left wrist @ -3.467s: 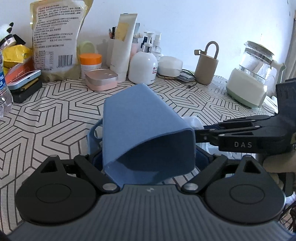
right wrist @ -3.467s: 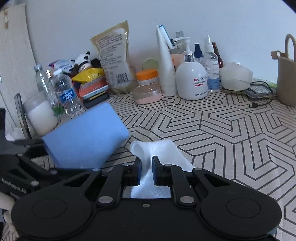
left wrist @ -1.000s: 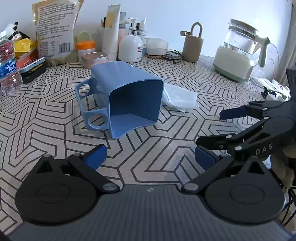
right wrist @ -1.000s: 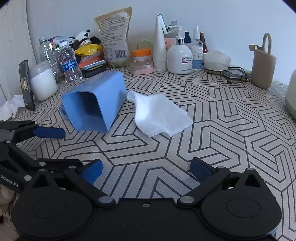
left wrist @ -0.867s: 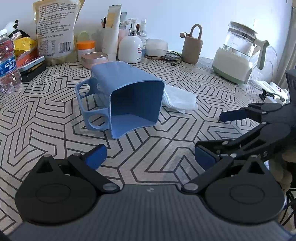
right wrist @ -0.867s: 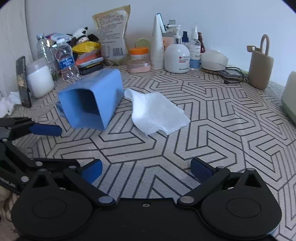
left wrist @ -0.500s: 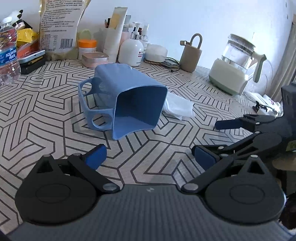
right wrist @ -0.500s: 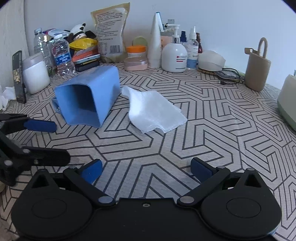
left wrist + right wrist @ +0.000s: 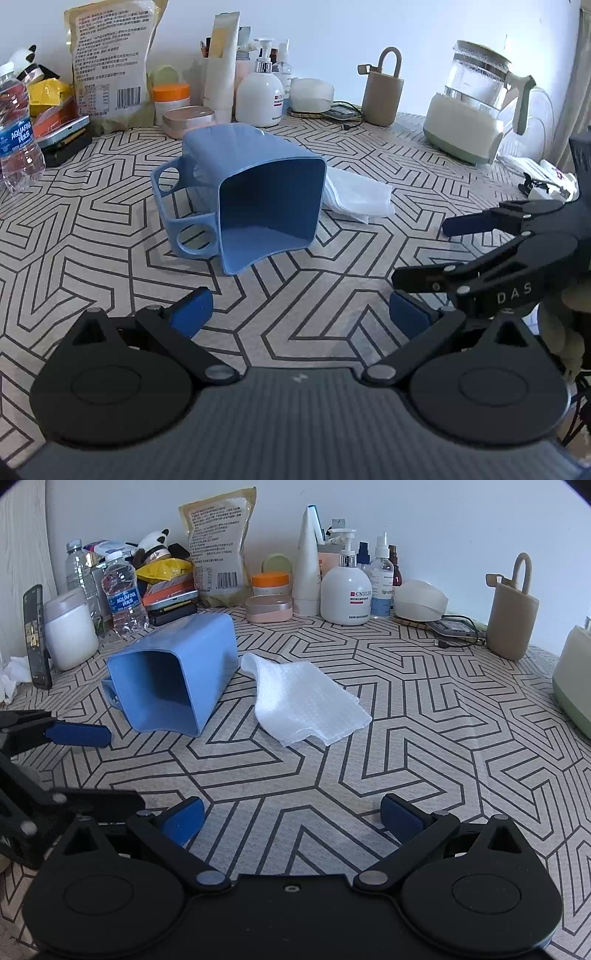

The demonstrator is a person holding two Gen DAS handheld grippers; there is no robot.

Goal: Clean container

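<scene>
Left tongs [image 9: 301, 308] and right tongs [image 9: 291, 818] both spread wide — empty, touching nothing.

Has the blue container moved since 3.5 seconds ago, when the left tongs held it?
Yes. The blue container was lifted in the tongs then; now it lies on its side on the patterned table, released, beside the white cloth.

From my left gripper's camera, the blue container [image 9: 255, 199] hides the near edge of the white cloth [image 9: 356, 197]. The kettle [image 9: 476, 122] behind hides part of a fan I can barely make out. From my right camera, the container's handle [image 9: 110, 696] is mostly hidden behind its body, the kettle [image 9: 574, 679] is cut off by the right edge, and the print on the tan bag [image 9: 218, 542] is too small to read.
</scene>
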